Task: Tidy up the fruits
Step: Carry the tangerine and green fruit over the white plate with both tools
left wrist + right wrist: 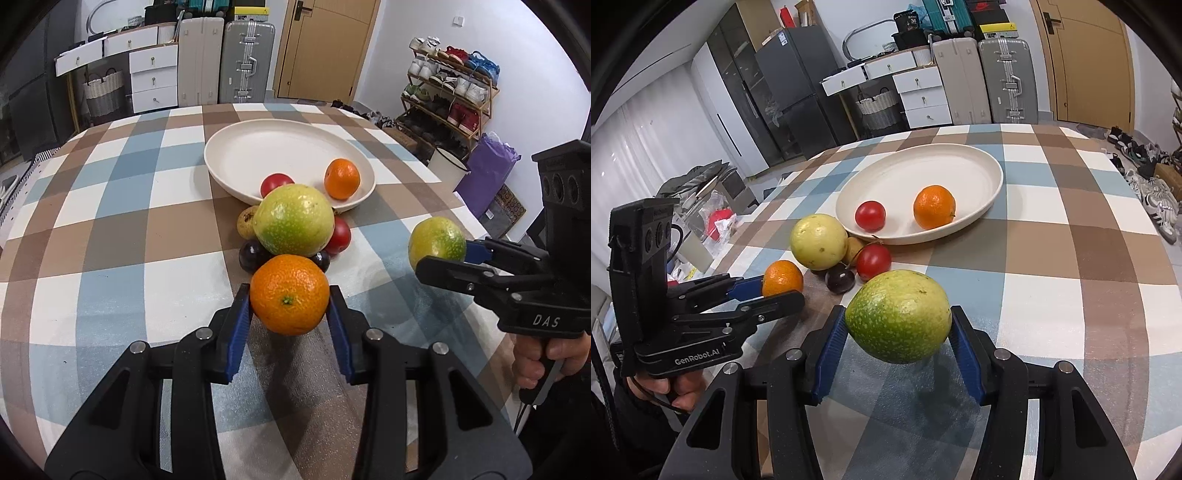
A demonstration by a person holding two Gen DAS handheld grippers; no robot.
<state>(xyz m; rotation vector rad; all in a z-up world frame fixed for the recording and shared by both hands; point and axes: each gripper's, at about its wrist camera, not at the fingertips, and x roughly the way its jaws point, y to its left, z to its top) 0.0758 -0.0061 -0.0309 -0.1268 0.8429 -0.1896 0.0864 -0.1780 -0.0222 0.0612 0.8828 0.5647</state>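
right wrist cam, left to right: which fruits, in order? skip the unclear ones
Orange held by left gripper → big yellow-green fruit on the table → tomato in the plate → green fruit in right gripper → orange in the plate.

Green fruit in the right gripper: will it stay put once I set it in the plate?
Probably not at once. The green fruit looks round and smooth-skinned, so it may roll on the plate, whose floor looks flat. Its raised rim should likely contain it.

orange mandarin | cream plate | checked tablecloth (brown, blue, white)
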